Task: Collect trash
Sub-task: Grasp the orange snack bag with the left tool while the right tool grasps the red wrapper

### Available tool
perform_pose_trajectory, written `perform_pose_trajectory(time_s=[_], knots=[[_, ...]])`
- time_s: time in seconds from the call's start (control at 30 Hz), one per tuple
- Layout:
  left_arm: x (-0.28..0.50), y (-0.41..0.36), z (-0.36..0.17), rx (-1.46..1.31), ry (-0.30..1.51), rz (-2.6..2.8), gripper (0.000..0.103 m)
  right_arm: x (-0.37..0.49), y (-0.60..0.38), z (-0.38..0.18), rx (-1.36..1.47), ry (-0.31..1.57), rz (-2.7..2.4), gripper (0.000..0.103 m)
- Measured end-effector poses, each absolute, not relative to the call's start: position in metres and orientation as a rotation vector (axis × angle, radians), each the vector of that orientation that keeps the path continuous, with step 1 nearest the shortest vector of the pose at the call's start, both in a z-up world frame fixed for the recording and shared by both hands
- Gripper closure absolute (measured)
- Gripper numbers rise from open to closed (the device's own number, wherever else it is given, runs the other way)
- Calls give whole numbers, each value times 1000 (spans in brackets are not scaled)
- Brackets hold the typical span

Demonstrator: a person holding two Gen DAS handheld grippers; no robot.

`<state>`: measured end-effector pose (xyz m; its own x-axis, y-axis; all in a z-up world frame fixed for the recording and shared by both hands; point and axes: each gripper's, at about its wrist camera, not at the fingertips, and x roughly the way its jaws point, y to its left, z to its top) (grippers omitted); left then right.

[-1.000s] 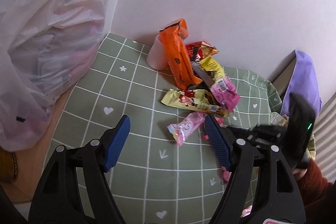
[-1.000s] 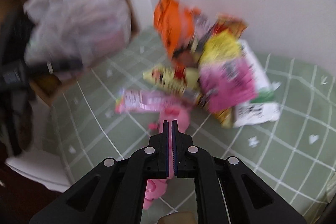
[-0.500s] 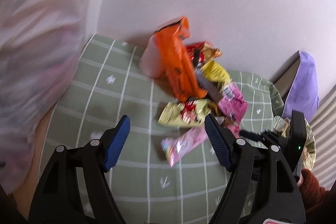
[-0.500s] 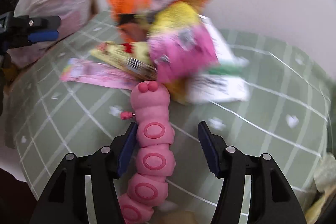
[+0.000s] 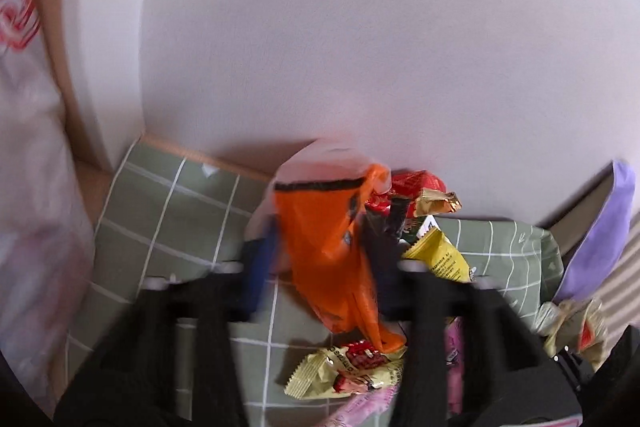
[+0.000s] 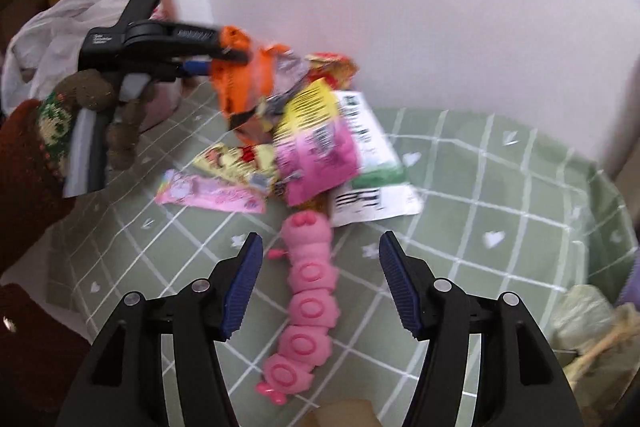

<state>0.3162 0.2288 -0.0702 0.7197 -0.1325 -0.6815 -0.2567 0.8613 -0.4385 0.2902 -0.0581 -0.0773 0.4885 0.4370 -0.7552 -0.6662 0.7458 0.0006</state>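
A heap of snack wrappers lies on the green checked cloth [image 6: 500, 187] by the white wall. My left gripper [image 5: 320, 259] is open, its blurred jaws either side of the upright orange wrapper [image 5: 332, 251]; it also shows in the right wrist view [image 6: 224, 57] at the orange wrapper [image 6: 244, 83]. Around it lie a yellow wrapper [image 6: 308, 107], a magenta wrapper [image 6: 316, 155], a pale yellow wrapper [image 6: 236, 159] and a long pink wrapper [image 6: 208, 193]. My right gripper [image 6: 320, 267] is open above a pink caterpillar toy [image 6: 308, 291] lying on the cloth.
A white plastic bag [image 6: 52, 39] hangs at the left, also in the left wrist view [image 5: 28, 187]. A pink cup [image 5: 320, 159] stands behind the orange wrapper. A white-green packet [image 6: 368, 163] lies under the heap. A purple cloth [image 5: 600, 239] and crumpled wrappers [image 5: 576, 323] are at the right.
My left gripper moved forward from the near cloth to straddle the orange wrapper. My right gripper opened, let go of the pink caterpillar toy and now hangs open over it.
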Motion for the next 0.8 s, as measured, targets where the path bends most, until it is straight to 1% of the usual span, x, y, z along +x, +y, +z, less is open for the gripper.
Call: perform_pose_trajectory(time_s=[0.07, 0.1, 0.27, 0.37, 0.43, 0.6, 0.7, 0.73, 0.77, 0.8], knots=[[305, 225, -64, -546, 763, 39, 83, 299, -55, -79, -326, 824, 631, 46], [296, 222, -60, -528, 761, 24, 83, 304, -55, -79, -325, 825, 612, 46], [248, 214, -48, -503, 759, -25, 84, 326, -42, -69, -296, 777, 642, 46], [228, 216, -53, -516, 788, -15, 84, 346, -19, -56, -283, 699, 674, 46], [219, 216, -60, -474, 815, 25, 84, 361, 2, -52, -299, 671, 704, 46], [207, 232, -73, -491, 844, 80, 84, 405, 52, -57, -335, 685, 733, 46], [205, 238, -75, -508, 843, 79, 83, 425, 73, -69, -377, 723, 736, 46], [205, 238, -76, -518, 840, 70, 82, 431, 79, -76, -388, 756, 753, 51], [205, 239, -77, -529, 836, 54, 79, 434, 81, -81, -398, 784, 766, 58], [205, 240, -77, -532, 835, 44, 76, 435, 82, -85, -409, 811, 775, 58]])
